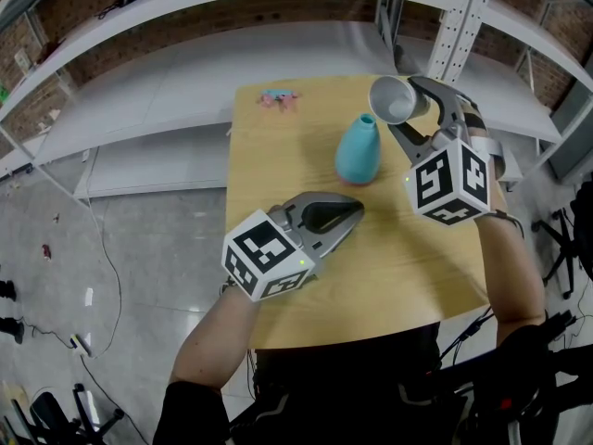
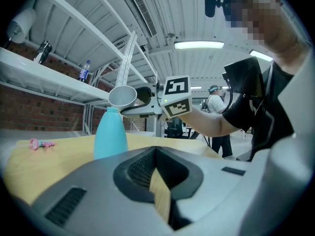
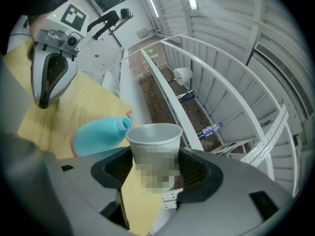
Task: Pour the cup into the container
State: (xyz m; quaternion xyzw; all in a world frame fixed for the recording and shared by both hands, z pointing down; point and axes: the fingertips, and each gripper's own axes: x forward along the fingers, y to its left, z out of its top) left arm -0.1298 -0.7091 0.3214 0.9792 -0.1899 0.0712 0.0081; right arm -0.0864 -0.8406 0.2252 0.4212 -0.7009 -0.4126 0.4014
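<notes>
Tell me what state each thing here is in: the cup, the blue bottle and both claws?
Blue bottle: upright on the table, uncapped.
Cup: tipped over, held just above the blue bottle's mouth.
Right claw: shut on the cup.
Left claw: shut, empty, low over the table.

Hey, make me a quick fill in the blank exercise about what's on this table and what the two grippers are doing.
1. The right gripper holds a white ____ tilted over the bottle.
2. The blue bottle stands ____ on the wooden table.
3. The left gripper, its jaws together, holds ____.
Missing words: cup; upright; nothing.
</notes>
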